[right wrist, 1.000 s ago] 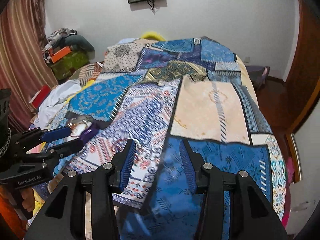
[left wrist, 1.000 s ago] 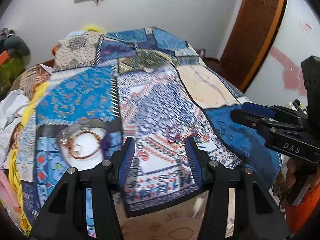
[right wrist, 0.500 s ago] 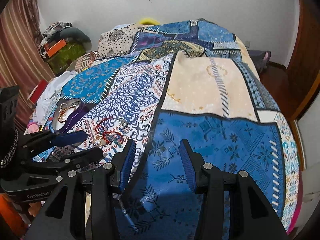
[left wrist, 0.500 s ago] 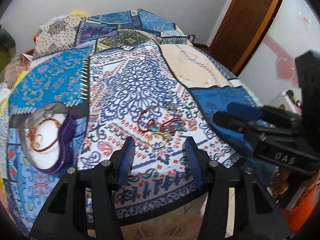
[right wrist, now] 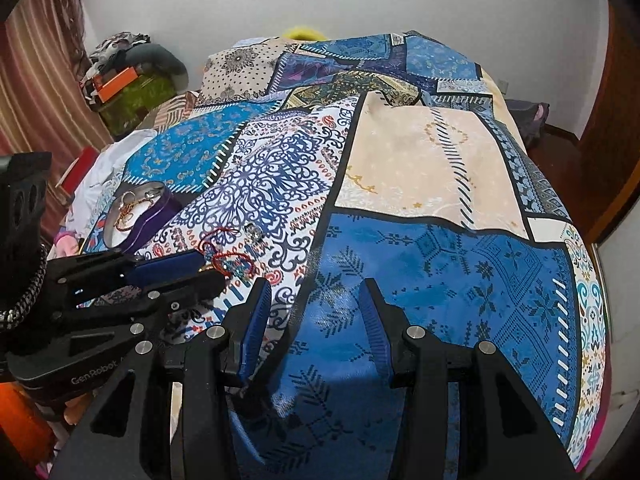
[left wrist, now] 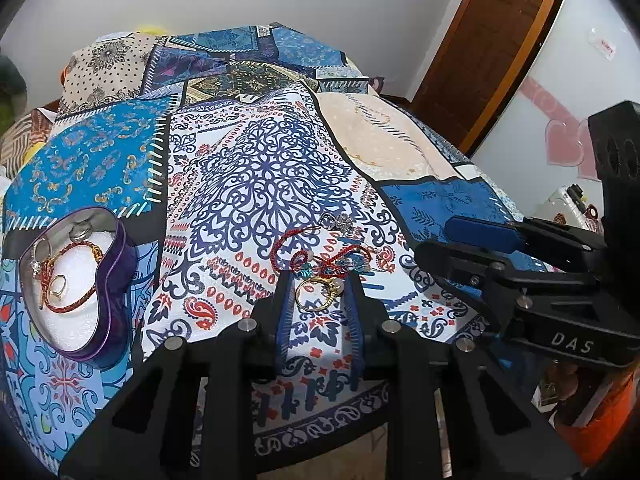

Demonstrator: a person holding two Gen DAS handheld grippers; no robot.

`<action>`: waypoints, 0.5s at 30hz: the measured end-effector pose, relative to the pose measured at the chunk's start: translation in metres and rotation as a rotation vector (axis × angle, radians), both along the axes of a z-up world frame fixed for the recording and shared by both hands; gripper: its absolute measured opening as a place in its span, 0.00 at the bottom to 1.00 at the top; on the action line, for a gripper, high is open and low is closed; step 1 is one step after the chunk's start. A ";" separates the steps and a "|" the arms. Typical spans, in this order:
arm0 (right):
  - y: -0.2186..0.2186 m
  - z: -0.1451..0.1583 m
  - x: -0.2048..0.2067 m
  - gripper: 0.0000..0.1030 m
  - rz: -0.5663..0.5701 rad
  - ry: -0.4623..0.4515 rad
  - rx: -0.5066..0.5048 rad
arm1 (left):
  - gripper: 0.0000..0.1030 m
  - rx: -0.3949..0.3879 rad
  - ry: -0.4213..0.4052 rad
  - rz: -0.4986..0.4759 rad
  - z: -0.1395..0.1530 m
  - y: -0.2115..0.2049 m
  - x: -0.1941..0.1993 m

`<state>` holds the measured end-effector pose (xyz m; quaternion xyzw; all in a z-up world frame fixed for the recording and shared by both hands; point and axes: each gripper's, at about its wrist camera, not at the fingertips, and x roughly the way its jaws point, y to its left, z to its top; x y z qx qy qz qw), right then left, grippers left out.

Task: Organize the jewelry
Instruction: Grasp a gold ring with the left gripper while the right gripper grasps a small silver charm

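Note:
A gold ring (left wrist: 318, 292) lies on the patterned bedspread (left wrist: 260, 176), between the fingertips of my left gripper (left wrist: 319, 280), whose jaws are narrowed but apart around it. Just beyond lie a red cord bracelet with blue beads (left wrist: 316, 254) and silver earrings (left wrist: 338, 222). A purple heart-shaped tin (left wrist: 76, 280) at the left holds a red bracelet and rings. My right gripper (right wrist: 312, 292) is open and empty over the blue patch; it also shows in the left wrist view (left wrist: 452, 240).
The bed fills both views. A brown door (left wrist: 500, 40) stands at the right. Clothes and boxes (right wrist: 128, 76) are piled by the striped curtain at the left. White cloth (right wrist: 104, 176) lies at the bed's left edge.
My left gripper has moved down and forward to the jewelry pile, and its jaws have narrowed around the gold ring. The right gripper has tilted down over the blue patch.

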<state>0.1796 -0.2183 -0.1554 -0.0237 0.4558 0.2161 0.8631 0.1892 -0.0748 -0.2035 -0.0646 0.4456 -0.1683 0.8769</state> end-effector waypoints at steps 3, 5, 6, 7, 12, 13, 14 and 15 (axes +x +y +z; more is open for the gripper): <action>0.003 0.003 0.003 0.41 0.002 -0.009 0.009 | 0.23 0.006 -0.006 0.000 0.002 0.001 -0.002; 0.006 0.006 0.006 0.41 0.004 -0.023 0.015 | 0.23 0.004 -0.009 0.010 0.005 0.004 -0.004; 0.008 0.007 0.006 0.41 0.007 -0.029 0.018 | 0.23 0.004 -0.010 0.014 0.005 0.006 -0.006; 0.011 0.008 0.008 0.41 0.014 -0.036 0.023 | 0.23 0.008 -0.013 0.024 0.007 0.009 -0.007; 0.029 0.002 0.019 0.41 0.039 -0.042 0.021 | 0.23 0.025 -0.034 0.054 0.013 0.022 -0.012; 0.032 0.001 0.019 0.41 0.048 -0.041 0.020 | 0.23 0.034 -0.043 0.062 0.015 0.025 -0.013; 0.035 0.000 0.020 0.41 0.055 -0.040 0.018 | 0.23 0.041 -0.051 0.068 0.017 0.026 -0.014; 0.038 -0.001 0.020 0.41 0.062 -0.040 0.016 | 0.23 0.047 -0.058 0.073 0.019 0.029 -0.014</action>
